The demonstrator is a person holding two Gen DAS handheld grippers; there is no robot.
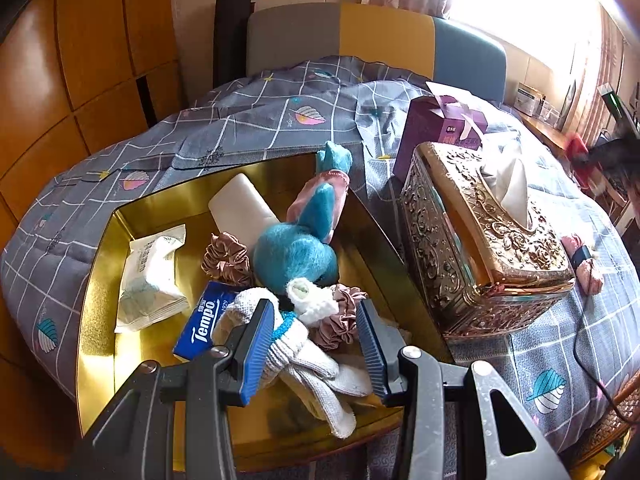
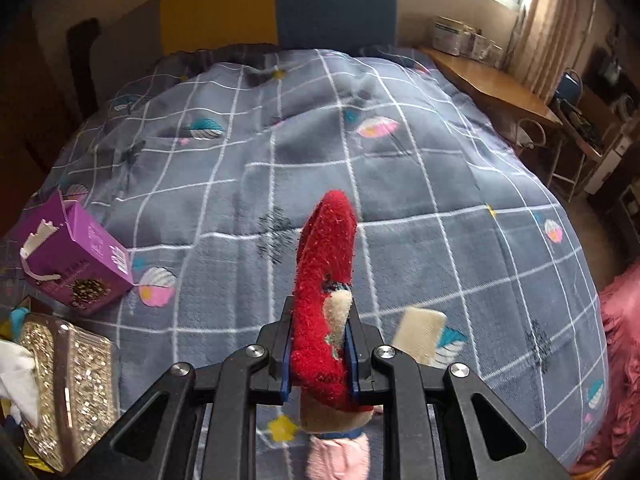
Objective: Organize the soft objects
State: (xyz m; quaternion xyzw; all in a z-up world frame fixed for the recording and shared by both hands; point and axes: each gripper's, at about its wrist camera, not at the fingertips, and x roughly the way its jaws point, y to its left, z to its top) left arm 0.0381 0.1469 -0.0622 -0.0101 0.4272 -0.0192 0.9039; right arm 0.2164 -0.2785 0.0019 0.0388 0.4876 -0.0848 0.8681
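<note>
Red fuzzy sock, pinched tight in the right gripper, jaws nearly shut on it, up over the grey bed cover. Left gripper half open, holding nothing, jaws on each side of a white knit glove in the gold tray. Also in that tray: blue plush bunny, scrunchies, tissue packs. Gold tissue box just right of the tray.

Step in hand, most likely: carrying the sock over to the tray. Next move: swing left past the tissue box, stop over a bare spot, then let go. Cream comb on the bed is hard, so best left alone.
</note>
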